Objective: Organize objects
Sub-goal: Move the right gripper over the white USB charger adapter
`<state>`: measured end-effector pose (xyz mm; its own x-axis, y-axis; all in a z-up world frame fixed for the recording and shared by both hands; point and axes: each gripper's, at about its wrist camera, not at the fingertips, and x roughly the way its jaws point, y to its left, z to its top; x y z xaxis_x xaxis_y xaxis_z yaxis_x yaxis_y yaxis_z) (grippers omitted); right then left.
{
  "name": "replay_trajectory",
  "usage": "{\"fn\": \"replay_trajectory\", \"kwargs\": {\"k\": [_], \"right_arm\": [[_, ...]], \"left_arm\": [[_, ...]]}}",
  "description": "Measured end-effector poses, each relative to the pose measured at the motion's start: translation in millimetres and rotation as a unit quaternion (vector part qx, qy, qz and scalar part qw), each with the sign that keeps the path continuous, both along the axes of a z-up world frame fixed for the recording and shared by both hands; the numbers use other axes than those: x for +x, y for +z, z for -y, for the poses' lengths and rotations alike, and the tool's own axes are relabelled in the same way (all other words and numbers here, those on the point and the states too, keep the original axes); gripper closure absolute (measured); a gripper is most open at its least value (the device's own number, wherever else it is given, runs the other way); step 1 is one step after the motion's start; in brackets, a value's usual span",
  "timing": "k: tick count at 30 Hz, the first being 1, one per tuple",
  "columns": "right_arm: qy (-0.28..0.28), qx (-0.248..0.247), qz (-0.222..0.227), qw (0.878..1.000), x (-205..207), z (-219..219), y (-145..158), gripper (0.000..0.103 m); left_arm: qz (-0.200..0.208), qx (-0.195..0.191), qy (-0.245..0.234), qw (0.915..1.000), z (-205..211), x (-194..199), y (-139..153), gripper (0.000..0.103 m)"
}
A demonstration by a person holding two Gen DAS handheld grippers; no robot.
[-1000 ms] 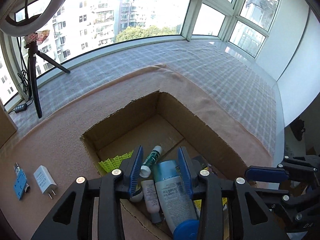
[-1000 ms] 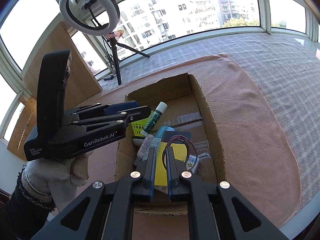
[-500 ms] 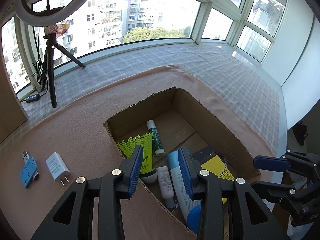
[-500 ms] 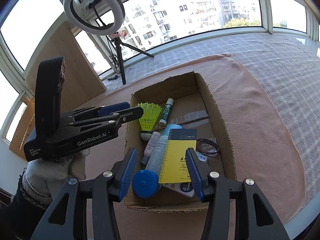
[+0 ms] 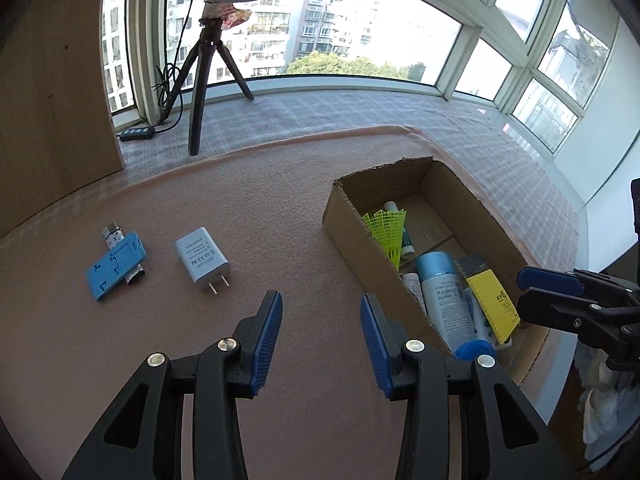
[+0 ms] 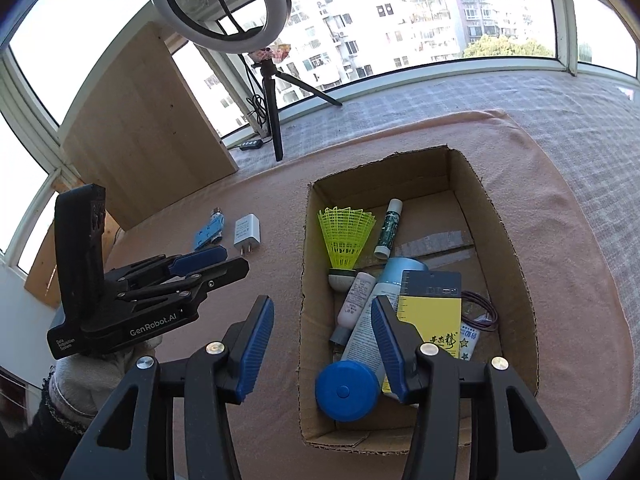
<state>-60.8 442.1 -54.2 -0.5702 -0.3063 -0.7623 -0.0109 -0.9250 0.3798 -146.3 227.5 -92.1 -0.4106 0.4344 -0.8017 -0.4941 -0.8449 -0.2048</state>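
Note:
An open cardboard box (image 6: 516, 264) (image 5: 348, 216) on the pink cloth holds a yellow shuttlecock (image 6: 345, 236), a green tube (image 6: 388, 228), a blue-capped bottle (image 6: 348, 384), a white tube (image 6: 356, 300), a yellow card pack (image 6: 432, 320) and a hair band (image 6: 482, 306). A white charger (image 5: 202, 258) (image 6: 247, 233) and a blue USB adapter (image 5: 116, 266) (image 6: 208, 232) lie left of the box. My left gripper (image 5: 320, 332) is open and empty over the cloth near the charger. My right gripper (image 6: 322, 344) is open and empty above the box's near left wall.
A ring light on a tripod (image 6: 272, 92) (image 5: 204, 80) stands at the back by the windows, with a cable switch (image 5: 138, 134) beside it. A wooden board (image 6: 144, 128) leans at the left. The cloth ends near the table edge at right.
My left gripper has swung left away from the box, toward the charger and adapter. My right gripper has opened, released the hair band in the box and pulled back.

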Motion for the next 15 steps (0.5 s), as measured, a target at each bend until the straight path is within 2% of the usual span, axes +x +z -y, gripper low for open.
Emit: {"fn": "replay_trajectory", "kwargs": {"k": [3, 8, 11, 15], "right_arm": [[0.018, -0.008, 0.0, 1.0, -6, 14, 0, 0.056], [0.04, -0.005, 0.003, 0.999, -16, 39, 0, 0.056], [0.056, -0.001, 0.006, 0.998, -25, 55, 0, 0.056], [0.074, 0.006, 0.01, 0.997, -42, 74, -1, 0.056]], "left_arm": [[0.001, 0.001, 0.027, 0.9996, 27, 4, -1, 0.042], [0.014, 0.005, 0.063, 0.9979, 62, 5, -7, 0.033], [0.024, -0.001, 0.074, 0.997, 75, 0, -12, 0.031], [0.028, 0.009, 0.084, 0.996, 89, -8, -16, 0.024]]}}
